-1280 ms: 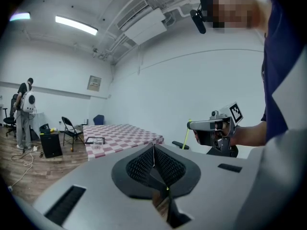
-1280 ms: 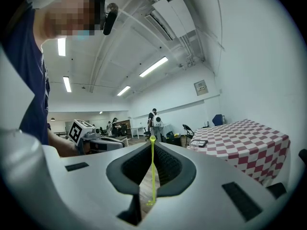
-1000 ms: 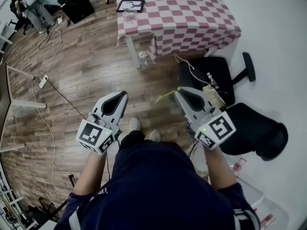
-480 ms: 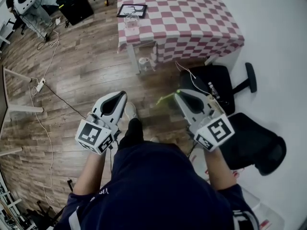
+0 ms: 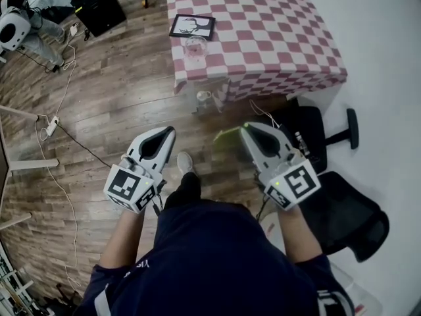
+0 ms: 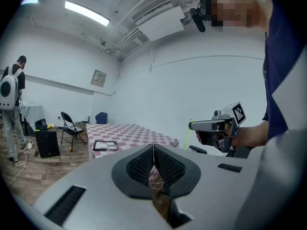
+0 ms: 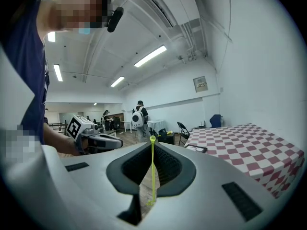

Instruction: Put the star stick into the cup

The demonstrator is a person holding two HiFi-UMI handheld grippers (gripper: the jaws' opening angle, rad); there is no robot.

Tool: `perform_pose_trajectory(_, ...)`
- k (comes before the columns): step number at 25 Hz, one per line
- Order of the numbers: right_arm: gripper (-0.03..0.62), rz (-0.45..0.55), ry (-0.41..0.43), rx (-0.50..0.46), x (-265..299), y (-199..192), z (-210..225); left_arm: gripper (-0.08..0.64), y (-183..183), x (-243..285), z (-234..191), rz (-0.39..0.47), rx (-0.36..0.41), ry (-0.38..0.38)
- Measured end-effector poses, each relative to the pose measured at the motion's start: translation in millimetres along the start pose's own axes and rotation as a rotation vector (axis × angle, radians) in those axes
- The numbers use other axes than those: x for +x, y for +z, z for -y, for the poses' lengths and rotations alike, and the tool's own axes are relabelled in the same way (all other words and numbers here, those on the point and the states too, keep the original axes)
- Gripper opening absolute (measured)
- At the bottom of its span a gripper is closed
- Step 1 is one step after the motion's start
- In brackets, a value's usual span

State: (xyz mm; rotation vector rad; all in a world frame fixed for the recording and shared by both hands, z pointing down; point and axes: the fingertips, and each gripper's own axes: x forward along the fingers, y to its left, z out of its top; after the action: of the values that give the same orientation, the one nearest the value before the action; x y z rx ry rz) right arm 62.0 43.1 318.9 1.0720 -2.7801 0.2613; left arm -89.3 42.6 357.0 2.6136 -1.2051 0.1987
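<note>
The right claw [image 7: 152,146] is clamped on the thin star stick [image 7: 152,176], which juts leftward from its tip. The left claw [image 6: 153,150] (empty) is pressed together. The cup [image 5: 195,45] stands well ahead of both on the desk [image 5: 276,31].

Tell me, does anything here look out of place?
Nothing spilled or broken. A loose cable trails across the wooden floor, and a small clear container sits on the floor by the checked table, not on it.

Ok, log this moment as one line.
left claw: shut, empty | right claw: shut on star stick | cup: on table, stick not inside
</note>
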Motion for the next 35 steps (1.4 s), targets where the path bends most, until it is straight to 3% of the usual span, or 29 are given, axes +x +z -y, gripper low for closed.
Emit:
perform_pose_trajectory(7, 0.026, -0.031, -0.025, -0.017, 96, 22, 20, 0.034, 13, 25, -89, -0.022, -0.026, -0.037)
perform_pose_trajectory(16, 0.026, -0.066, -0.034, -0.042, 169, 44, 42, 0.034, 33, 50, -157, -0.02, -0.041, -0.046)
perform_pose_trajectory(26, 0.026, -0.038, -0.01, -0.05, 206, 59, 84, 0.034, 35, 76, -183, -0.033, -0.038, -0.017)
perform_pose_trajectory(35, 0.026, 0.011, 0.075, -0.061, 238, 74, 140, 0.034, 38, 106, -186, -0.079, -0.08, 0.102)
